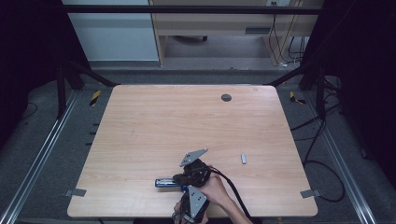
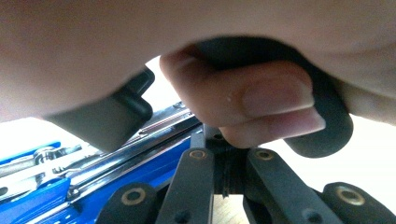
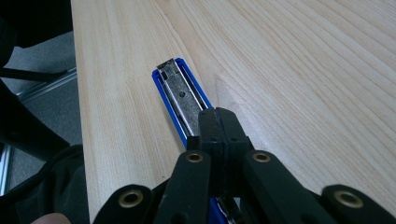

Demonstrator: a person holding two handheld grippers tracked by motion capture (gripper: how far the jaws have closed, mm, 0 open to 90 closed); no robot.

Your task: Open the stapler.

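Blue plastic and bright steel make up the stapler (image 3: 181, 100), which lies flat near the front edge of the wooden table (image 1: 187, 121), its length running along that edge. In the right gripper view its top is swung away, baring the metal staple channel between blue side walls.

The right gripper (image 3: 218, 122) has its jaws together over the rear of that channel; whether the tips pinch the metal or merely rest on it cannot be told. The left gripper (image 2: 223, 158) sits just beside it, jaws likewise together, with nothing seen between them; its camera is crowded by the person's fingers (image 2: 261, 105) wrapped around the other gripper's handle. In the high view both grippers bunch at the stapler's right end. A small grey strip (image 1: 243, 158), perhaps a bar of staples, lies well apart to the right.

The stapler should handle as a stiff, fairly light thing, though the steel gives it some weight. Its smooth plastic flanks and polished rail would likely be slippery under hard jaws. The hinge and the spring-loaded pusher are the moving parts, so a hold on the loose top could let it flap. The solid blue body, gripped across its width near the middle, looks the steadiest place.
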